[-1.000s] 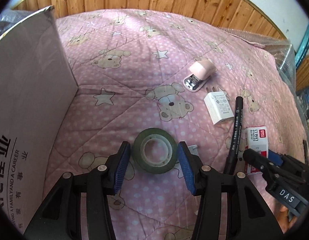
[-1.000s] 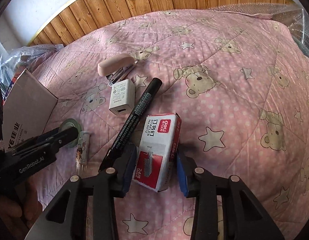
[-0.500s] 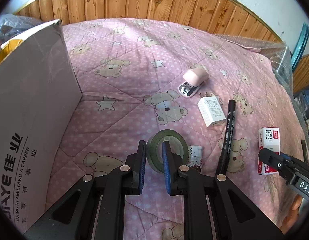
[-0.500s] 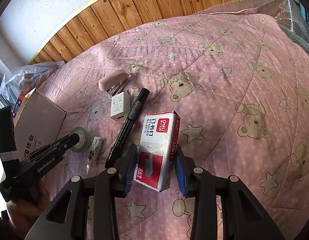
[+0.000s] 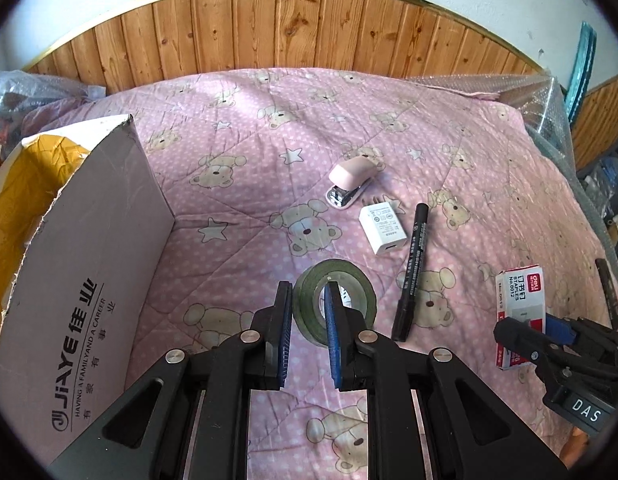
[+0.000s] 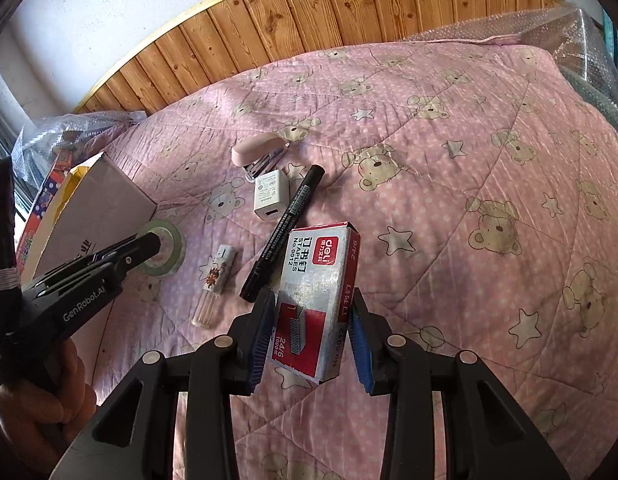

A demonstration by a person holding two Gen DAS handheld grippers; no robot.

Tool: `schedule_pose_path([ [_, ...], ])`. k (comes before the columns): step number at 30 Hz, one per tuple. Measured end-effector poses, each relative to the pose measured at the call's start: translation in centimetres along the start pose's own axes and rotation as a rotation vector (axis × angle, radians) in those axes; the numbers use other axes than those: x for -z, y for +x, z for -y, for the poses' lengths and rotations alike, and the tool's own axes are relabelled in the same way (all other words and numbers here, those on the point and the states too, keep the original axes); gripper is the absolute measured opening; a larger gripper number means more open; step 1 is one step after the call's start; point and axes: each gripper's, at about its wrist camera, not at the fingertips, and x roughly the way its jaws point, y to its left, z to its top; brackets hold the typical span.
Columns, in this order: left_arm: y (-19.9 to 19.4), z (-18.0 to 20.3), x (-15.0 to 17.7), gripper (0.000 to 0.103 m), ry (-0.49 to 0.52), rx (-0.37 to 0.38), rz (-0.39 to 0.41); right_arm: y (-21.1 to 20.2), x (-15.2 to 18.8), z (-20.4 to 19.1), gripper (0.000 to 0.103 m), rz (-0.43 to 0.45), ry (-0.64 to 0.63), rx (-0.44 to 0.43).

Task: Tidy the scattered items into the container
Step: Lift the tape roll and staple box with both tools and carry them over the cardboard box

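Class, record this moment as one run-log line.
left gripper: shut on tape roll | right gripper: shut on staple box | cardboard box: nearby

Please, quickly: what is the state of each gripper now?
Left gripper: shut on the wall of the green tape roll.
Right gripper: shut on the staples box.
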Motion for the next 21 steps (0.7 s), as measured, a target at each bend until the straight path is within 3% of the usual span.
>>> schedule_pose_path([
  [21, -9.4, -0.5, 2.7, 0.016, -0.007, 0.038, 0.111, -6.5, 3.3, -4.8, 0.038, 0.061, -0.1, -0.025],
])
